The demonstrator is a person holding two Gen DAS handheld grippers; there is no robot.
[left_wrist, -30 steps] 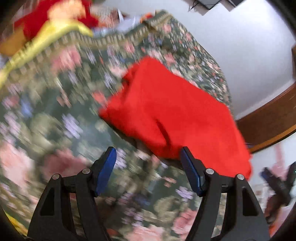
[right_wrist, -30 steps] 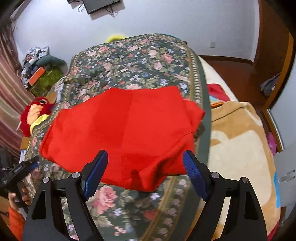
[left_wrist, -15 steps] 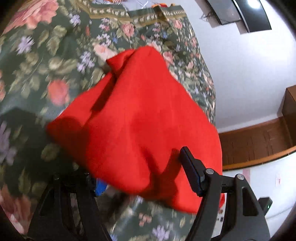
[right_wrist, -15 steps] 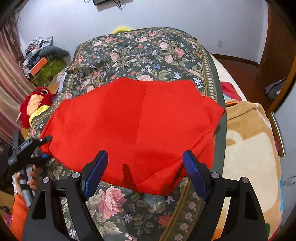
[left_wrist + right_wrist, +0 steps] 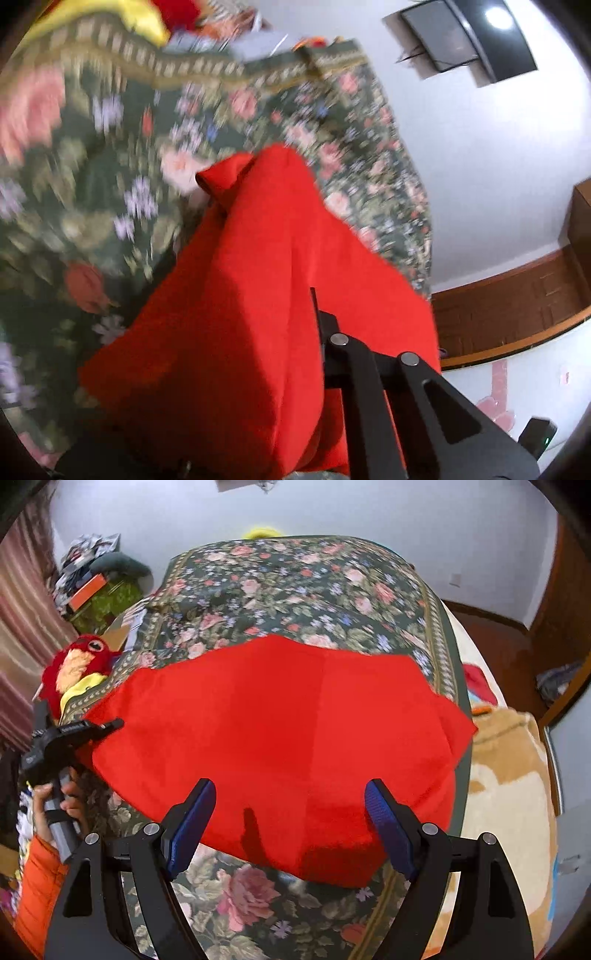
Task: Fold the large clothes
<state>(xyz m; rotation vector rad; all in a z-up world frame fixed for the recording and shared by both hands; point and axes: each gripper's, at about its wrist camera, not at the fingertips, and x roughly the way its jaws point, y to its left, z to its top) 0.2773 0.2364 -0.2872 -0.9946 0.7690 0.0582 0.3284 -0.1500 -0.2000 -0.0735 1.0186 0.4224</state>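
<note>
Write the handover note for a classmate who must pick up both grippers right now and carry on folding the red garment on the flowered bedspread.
Left gripper: jaws have just been closing and are now shut on the left edge of the red garment; the cloth drapes over it in its own camera.
Right gripper: open, empty, hovering above the garment's near edge, touching nothing.
Garment: spread on the flowered bedspread, right corner near the bedspread's border.
Done: one side gripped.
Left: probably take the other side with the right gripper, then lift and fold the garment across. No fold is clearly finished yet.
</note>
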